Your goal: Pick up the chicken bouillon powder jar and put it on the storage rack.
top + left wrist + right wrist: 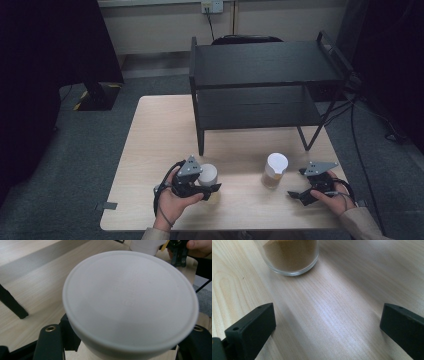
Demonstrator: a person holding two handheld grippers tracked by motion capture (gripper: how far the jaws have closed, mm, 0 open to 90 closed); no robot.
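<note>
High view has left gripper (210, 189) clamped on white-lidded jar (208, 175) at table (150, 150) front, right gripper (296, 196) spread wide beside second jar (274, 170); right gripper view adds brown powder (290, 253); no readable labels.

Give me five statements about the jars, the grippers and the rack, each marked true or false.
1. The left gripper holds a white-lidded jar. True.
2. The right gripper grips the other jar. False: its jaws are open, apart from it.
3. That jar holds brown powder. True.
4. The black rack carries both jars. False: its shelves are bare.
5. The rack stands on the table. True.
</note>
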